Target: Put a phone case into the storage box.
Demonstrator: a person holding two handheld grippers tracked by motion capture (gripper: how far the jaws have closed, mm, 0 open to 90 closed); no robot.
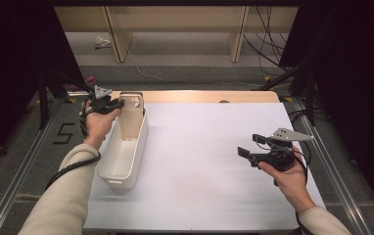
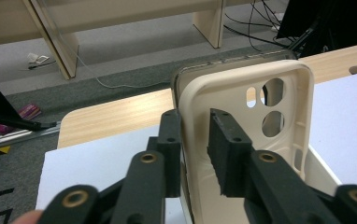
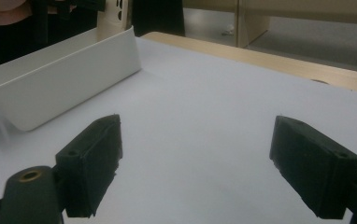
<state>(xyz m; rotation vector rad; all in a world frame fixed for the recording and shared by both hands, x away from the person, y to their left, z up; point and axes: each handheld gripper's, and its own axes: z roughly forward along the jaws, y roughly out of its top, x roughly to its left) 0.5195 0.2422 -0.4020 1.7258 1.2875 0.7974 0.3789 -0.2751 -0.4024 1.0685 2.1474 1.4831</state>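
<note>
Here, cream phone case (image 2: 242, 116) upright in white bin (image 1: 126, 161), left gripper (image 2: 195, 135) straddling its edge, seemingly loosened, right gripper (image 3: 195, 163) spread.

A black "5" is marked on the floor (image 1: 65, 133).

My high view looks forward and down over the table (image 1: 214, 161). My two gripper views sit low and close, both sharing the white bin (image 3: 60, 88).
</note>
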